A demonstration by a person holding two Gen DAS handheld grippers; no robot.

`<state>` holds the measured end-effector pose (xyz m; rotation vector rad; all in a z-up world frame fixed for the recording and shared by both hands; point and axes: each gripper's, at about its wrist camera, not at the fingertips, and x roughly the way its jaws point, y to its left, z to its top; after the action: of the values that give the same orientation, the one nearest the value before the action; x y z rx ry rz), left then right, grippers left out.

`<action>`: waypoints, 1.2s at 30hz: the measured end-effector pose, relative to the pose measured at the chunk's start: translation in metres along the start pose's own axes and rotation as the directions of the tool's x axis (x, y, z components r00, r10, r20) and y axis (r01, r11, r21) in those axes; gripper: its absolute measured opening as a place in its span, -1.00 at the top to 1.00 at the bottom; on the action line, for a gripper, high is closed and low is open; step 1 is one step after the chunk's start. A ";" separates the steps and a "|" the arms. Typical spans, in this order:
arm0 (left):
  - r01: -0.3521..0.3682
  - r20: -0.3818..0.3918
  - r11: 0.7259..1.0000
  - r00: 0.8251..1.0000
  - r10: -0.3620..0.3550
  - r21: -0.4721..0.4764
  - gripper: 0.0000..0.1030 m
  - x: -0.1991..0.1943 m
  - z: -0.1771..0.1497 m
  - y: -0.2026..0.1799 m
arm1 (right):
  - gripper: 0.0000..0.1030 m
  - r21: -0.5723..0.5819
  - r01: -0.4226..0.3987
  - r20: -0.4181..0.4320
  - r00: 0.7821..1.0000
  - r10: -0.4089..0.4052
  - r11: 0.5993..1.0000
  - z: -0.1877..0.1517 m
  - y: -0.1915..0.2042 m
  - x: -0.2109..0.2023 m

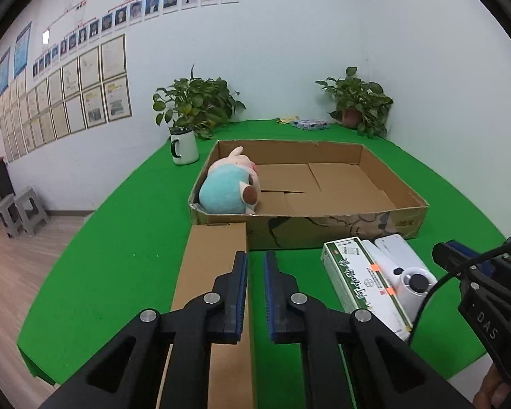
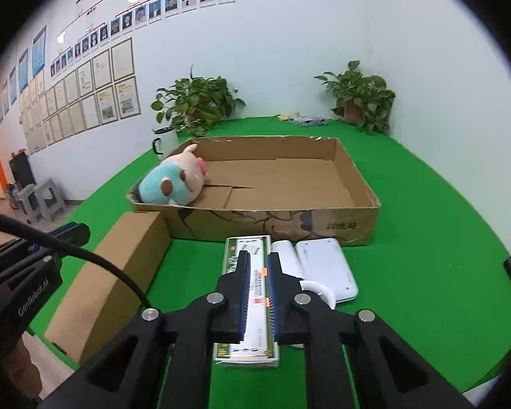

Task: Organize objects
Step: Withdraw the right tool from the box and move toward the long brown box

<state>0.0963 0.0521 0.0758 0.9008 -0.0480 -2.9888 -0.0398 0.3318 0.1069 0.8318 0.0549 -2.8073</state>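
My left gripper (image 1: 255, 255) is shut with nothing between its pads. It hovers over the right edge of a long brown carton (image 1: 214, 259) lying on the green table. My right gripper (image 2: 258, 255) is shut too and hangs just above a long green-and-white box (image 2: 247, 306), which is wider than the gap between the fingers. White plastic devices (image 2: 323, 266) lie against the right side of that box. Behind them stands a shallow open cardboard tray (image 2: 323, 228). A plush toy (image 2: 173, 184), pink and light blue, lies in the tray's left corner.
A white mug (image 1: 184, 146) stands left of the tray, in front of a potted plant (image 1: 197, 102). A second plant (image 1: 361, 102) and small packets (image 1: 310, 123) sit at the back right. Grey stools (image 1: 20, 211) stand on the floor to the left. The table's edge runs close in front.
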 end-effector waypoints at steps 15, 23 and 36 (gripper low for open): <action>-0.021 -0.002 1.000 1.000 0.021 -0.019 -0.98 0.005 0.006 0.020 | -0.86 0.016 0.029 -0.014 0.999 -0.029 0.999 -0.005 -0.014 0.013; -0.012 -0.025 1.000 1.000 0.012 -0.008 -0.98 0.017 0.009 0.025 | -0.86 0.025 0.026 -0.024 0.999 -0.025 0.999 -0.008 -0.021 0.012; 0.044 -0.083 0.998 0.995 -0.048 -0.048 -0.96 0.035 0.009 0.061 | -0.86 0.004 -0.017 -0.052 0.998 0.017 1.000 -0.008 -0.017 0.022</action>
<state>0.0631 -0.0098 0.0659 1.0356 0.0433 -2.9764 -0.0570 0.3449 0.0884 0.9023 0.0511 -2.7702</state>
